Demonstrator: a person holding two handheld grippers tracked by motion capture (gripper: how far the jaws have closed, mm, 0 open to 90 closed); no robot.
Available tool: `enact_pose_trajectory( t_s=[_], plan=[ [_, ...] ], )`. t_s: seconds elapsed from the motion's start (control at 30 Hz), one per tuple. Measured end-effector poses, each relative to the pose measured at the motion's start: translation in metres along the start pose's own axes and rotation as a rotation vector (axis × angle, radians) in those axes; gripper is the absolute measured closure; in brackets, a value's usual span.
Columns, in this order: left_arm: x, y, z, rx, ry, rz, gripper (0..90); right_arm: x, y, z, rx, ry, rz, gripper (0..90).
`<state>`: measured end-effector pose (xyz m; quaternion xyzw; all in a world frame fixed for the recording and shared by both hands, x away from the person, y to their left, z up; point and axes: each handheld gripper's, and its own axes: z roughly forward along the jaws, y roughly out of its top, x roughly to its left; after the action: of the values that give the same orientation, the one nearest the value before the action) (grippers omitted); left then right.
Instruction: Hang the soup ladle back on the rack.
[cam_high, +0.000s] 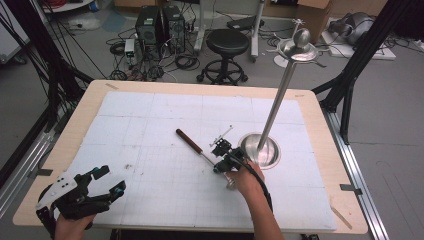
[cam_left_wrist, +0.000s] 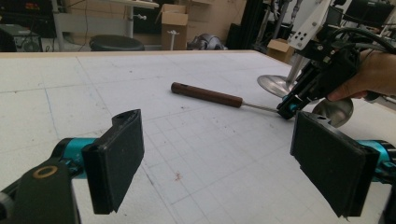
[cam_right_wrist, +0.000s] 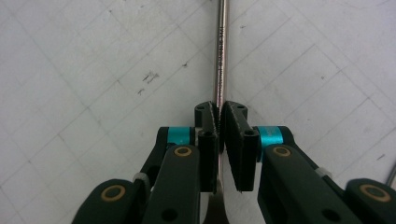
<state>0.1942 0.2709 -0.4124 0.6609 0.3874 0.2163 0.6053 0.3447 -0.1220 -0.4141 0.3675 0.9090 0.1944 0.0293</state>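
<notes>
A ladle lies on the white gridded mat, its brown wooden handle (cam_high: 188, 140) (cam_left_wrist: 205, 94) pointing far-left and its thin metal shaft (cam_right_wrist: 221, 46) running back to a steel bowl (cam_left_wrist: 334, 111). My right gripper (cam_high: 220, 164) (cam_right_wrist: 219, 112) is shut on the shaft near the bowl end, seen from the left gripper view as a black body (cam_left_wrist: 293, 108) held by a hand. At the table's near-left corner my left gripper (cam_high: 111, 181) (cam_left_wrist: 219, 158) hovers open, nothing between its pads, facing the ladle from a distance.
A tall metal stand rises just right of the ladle: round base (cam_high: 260, 150), slanted pole (cam_high: 279, 97), a dish with a knob on top (cam_high: 298, 50). The wooden table edge (cam_high: 345, 200) frames the mat. A black stool (cam_high: 226, 42) and cables lie beyond.
</notes>
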Motion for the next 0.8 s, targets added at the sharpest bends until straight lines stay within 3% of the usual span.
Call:
enact_pose_trajectory(
  t_s=[0.37,0.8],
  plan=[
    [0.001,0.0,0.0,0.001,0.003,-0.001,17.9,0.0,-0.002,-0.005,-0.013,0.015,-0.004,84.0],
    [-0.001,0.0,0.002,0.008,0.001,0.005,17.9,0.003,-0.015,-0.033,-0.169,0.068,0.011,84.0]
  ],
)
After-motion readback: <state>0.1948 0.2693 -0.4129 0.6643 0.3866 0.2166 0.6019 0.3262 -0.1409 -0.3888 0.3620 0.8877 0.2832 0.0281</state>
